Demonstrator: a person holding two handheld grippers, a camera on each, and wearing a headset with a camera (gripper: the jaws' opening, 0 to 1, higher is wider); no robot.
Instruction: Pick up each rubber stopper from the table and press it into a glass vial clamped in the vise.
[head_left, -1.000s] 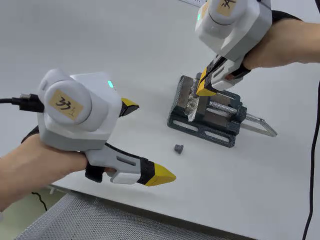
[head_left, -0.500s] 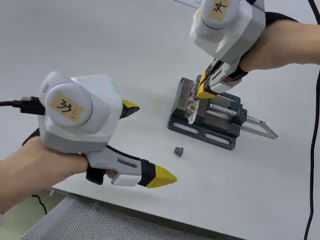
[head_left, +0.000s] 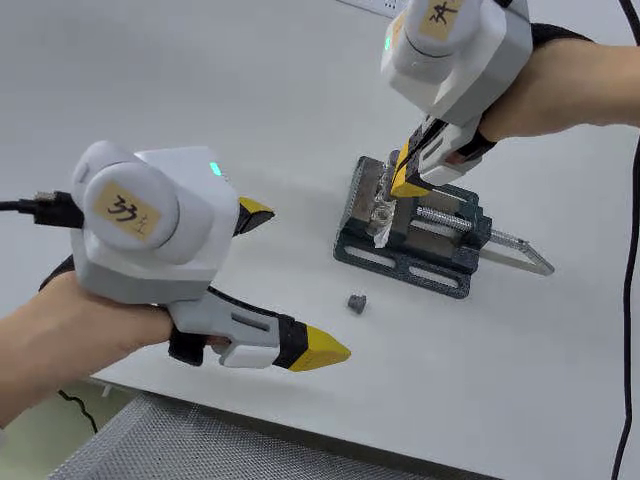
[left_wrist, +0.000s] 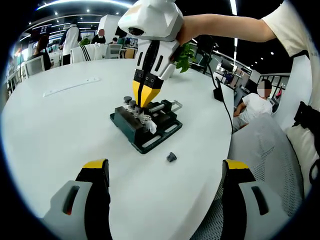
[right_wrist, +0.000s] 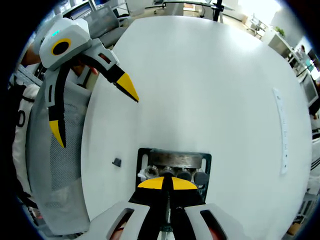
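One small dark-grey rubber stopper (head_left: 357, 301) lies on the white table (head_left: 250, 100) at lower centre; the right hand-held gripper (head_left: 408, 185), tips pressed together over the glass vials (head_left: 381, 215) in the dark vise (head_left: 400, 262), should push straight down, with the spread left hand-held gripper (head_left: 292, 281) well aside.

A small grey rubber stopper (head_left: 357, 302) lies on the table (head_left: 250, 120) near the dark vise (head_left: 400, 262) clamping clear glass vials (head_left: 380, 217).

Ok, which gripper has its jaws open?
The left gripper, jaws spread wide apart; the right gripper, over the vise, has its yellow tips pressed together.
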